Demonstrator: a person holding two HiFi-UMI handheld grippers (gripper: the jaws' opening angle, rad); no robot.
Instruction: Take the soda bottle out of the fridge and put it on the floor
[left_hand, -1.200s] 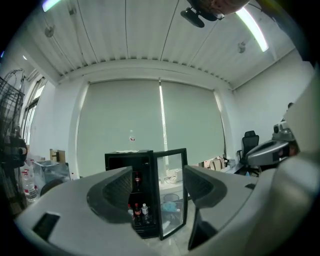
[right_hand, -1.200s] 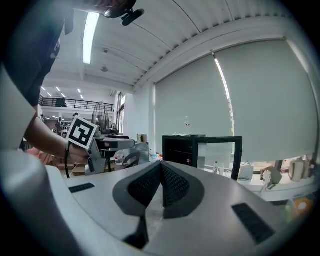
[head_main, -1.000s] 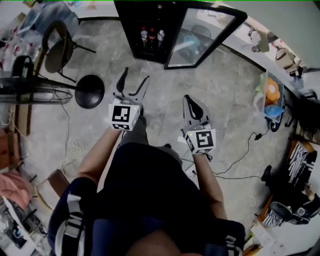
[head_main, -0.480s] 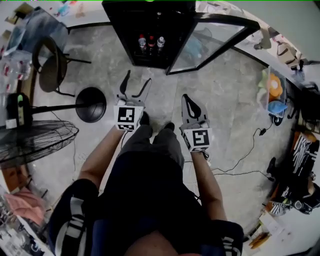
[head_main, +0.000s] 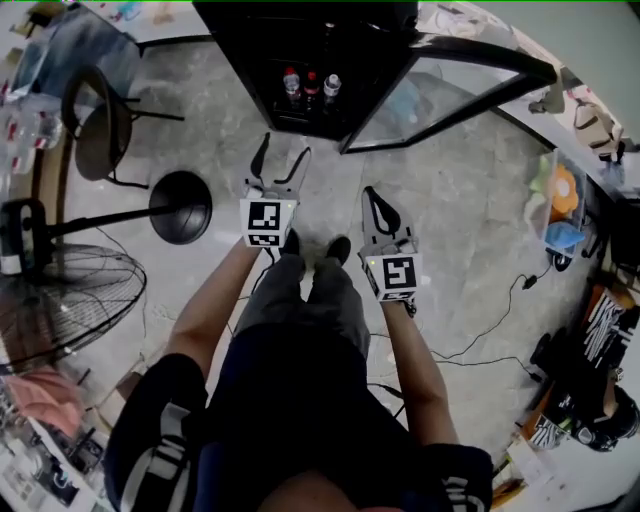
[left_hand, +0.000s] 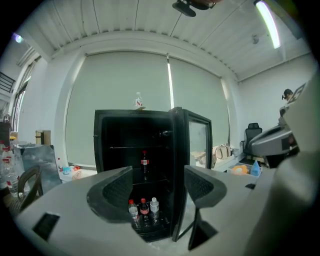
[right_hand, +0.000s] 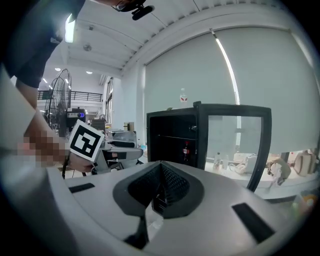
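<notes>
The left claw (head_main: 283, 150) is spread wide and empty, and the right claw (head_main: 375, 200) is pinched closed on nothing. Both are short of the open fridge (head_main: 230, 40) at the top of the frame. The soda bottle (head_main: 309, 88) stands on the fridge's bottom level, packed between two other bottles, so a wide reach could topple a neighbour or grab the wrong one.

No words, brands or numbers could be read anywhere; the labels on the bottles (left_hand: 143, 209) in the fridge (left_hand: 100, 150) were too small to make out.
</notes>
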